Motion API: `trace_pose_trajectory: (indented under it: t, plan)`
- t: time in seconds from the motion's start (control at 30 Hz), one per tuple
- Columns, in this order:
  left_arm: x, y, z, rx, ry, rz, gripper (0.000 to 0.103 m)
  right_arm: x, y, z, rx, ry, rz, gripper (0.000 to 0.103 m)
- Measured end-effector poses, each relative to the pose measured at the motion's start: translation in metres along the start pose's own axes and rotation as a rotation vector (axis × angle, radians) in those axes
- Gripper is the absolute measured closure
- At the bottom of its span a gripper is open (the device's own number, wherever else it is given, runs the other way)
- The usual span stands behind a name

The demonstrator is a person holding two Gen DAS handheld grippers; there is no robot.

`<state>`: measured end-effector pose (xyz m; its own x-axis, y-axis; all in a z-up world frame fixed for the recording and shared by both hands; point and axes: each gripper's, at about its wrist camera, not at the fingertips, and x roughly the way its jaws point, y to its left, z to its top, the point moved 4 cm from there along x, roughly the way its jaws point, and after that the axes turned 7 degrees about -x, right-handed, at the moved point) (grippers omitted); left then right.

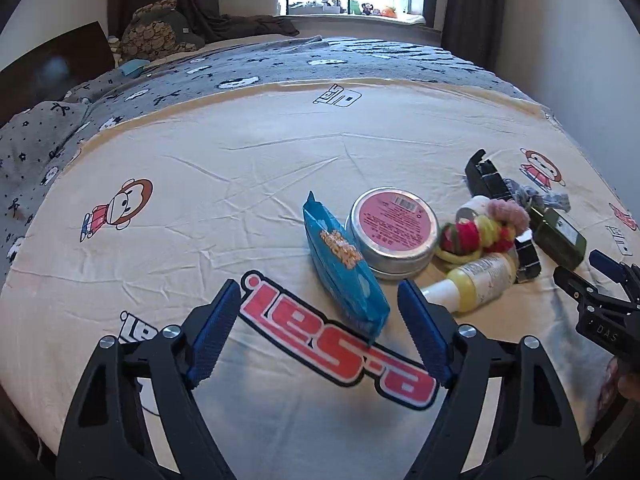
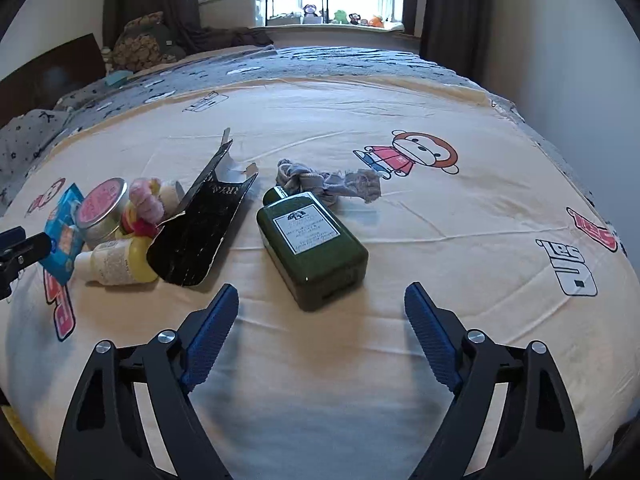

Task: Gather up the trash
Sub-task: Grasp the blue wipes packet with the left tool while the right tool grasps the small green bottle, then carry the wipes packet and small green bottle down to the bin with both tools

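A blue snack wrapper [image 1: 344, 268] lies on the cream bedsheet [image 1: 240, 184], just ahead of my open, empty left gripper [image 1: 318, 300]. Behind it sits a round tin with a pink label [image 1: 394, 236]. To the right are a yellow bottle [image 1: 476, 280], hair ties [image 1: 480, 232] and a torn black box [image 1: 490, 182]. In the right wrist view the torn black box [image 2: 204, 224] and a dark green bottle [image 2: 312, 244] lie ahead of my open, empty right gripper [image 2: 322, 300]. A grey cloth scrap [image 2: 332, 182] lies behind the bottle.
The sheet covers a bed with a grey patterned blanket [image 1: 280, 68] beyond it. Pillows [image 1: 156, 32] sit at the far left, a window sill with toys [image 1: 352, 8] at the back. The right gripper's side [image 1: 600, 300] shows at the left view's right edge.
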<state>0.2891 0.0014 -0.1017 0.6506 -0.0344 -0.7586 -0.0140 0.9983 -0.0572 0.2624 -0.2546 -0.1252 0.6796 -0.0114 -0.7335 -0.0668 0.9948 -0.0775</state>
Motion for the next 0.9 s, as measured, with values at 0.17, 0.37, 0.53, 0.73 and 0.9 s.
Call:
trace_pose_trajectory:
  t: [0.17, 0.37, 0.53, 0.73, 0.9]
  plan:
    - [0.029, -0.001, 0.003, -0.015, 0.062, -0.007, 0.052, 0.017, 0.0, 0.012, -0.005, 0.036, 0.013, 0.026]
    - [0.035, 0.002, 0.001, -0.025, 0.087, -0.045, 0.075, 0.022, 0.004, 0.017, -0.026, 0.05, 0.011, 0.046]
    - [0.022, 0.01, -0.012, 0.0, 0.08, -0.056, 0.081, 0.012, 0.011, 0.007, -0.052, 0.05, 0.023, 0.051]
    - [-0.005, 0.017, -0.038, 0.029, 0.062, -0.086, 0.087, -0.017, 0.018, -0.021, -0.065, 0.037, 0.06, 0.054]
    - [-0.046, 0.012, -0.06, 0.065, 0.01, -0.135, 0.093, -0.056, 0.023, -0.045, -0.061, -0.008, 0.121, 0.055]
